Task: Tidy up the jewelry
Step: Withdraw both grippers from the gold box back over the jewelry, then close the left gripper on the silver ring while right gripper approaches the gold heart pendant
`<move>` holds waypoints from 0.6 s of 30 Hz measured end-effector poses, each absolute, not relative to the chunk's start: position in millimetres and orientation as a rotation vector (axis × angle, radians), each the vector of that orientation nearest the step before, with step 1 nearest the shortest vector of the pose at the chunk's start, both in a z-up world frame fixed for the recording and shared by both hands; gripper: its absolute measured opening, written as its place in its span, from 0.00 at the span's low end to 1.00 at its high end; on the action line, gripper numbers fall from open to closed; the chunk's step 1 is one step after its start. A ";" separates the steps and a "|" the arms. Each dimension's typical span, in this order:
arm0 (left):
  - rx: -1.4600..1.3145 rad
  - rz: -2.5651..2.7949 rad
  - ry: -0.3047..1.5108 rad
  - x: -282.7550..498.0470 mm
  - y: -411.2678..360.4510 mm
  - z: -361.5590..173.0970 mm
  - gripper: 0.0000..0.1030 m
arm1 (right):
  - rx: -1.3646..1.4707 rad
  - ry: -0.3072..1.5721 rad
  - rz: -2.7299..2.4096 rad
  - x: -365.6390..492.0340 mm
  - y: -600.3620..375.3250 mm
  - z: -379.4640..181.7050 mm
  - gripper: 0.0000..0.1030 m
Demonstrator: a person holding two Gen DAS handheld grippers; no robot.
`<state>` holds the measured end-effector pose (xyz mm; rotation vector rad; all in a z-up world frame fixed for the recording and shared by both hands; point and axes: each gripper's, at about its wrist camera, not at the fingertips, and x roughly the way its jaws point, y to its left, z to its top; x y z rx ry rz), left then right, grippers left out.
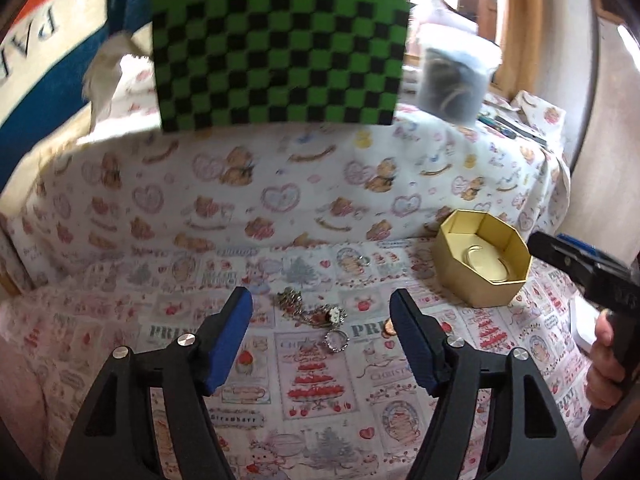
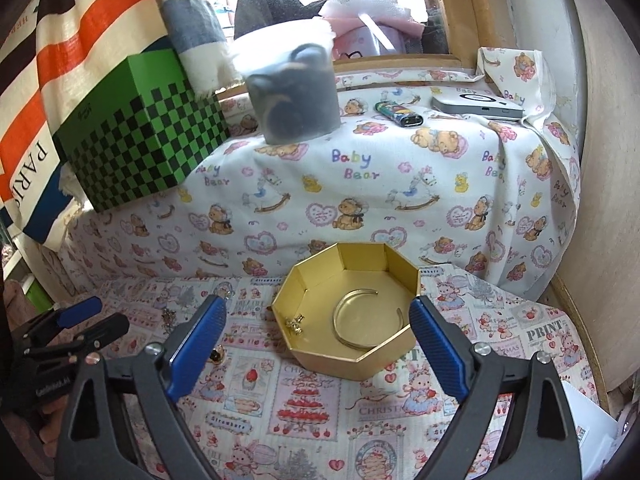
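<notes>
1. The left gripper (image 1: 321, 308) has its blue-padded jaws spread wide with nothing gripped between them.
2. Just ahead of its fingertips, in the gap between them, a small heap of jewelry (image 1: 310, 310) lies on the printed cloth (image 1: 308, 392); a ring (image 1: 336, 340) rests at the heap's near edge, closer to the right finger.
3. A small copper-coloured piece (image 1: 390, 328) lies touching the outer tip of that right finger; what it is cannot be told.
4. The right gripper (image 2: 317, 320) is also wide open and holds nothing.
5. The gold octagonal box (image 2: 360, 364) sits between and just beyond its fingertips, nearer the right finger.
6. Inside the box lie a gold open bangle (image 2: 366, 320) and a small gold earring (image 2: 295, 324), the earring on the side toward the left finger.
7. Another small gold piece (image 2: 217, 356) lies on the cloth just beside the inner face of the left finger.
</notes>
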<state>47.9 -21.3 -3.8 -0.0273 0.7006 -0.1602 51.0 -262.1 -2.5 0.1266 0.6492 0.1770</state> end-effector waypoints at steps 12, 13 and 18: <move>-0.074 -0.156 0.877 65.9 -10.9 -37.8 0.69 | 0.080 0.675 0.160 53.6 -250.7 -13.6 0.92; -0.075 -0.158 0.891 67.3 -11.6 -40.5 0.69 | 0.079 0.675 0.156 53.7 -250.8 -13.6 0.92; -0.097 -0.179 0.952 72.3 -13.8 -50.1 0.64 | 0.083 0.675 0.148 54.6 -252.0 -13.7 0.92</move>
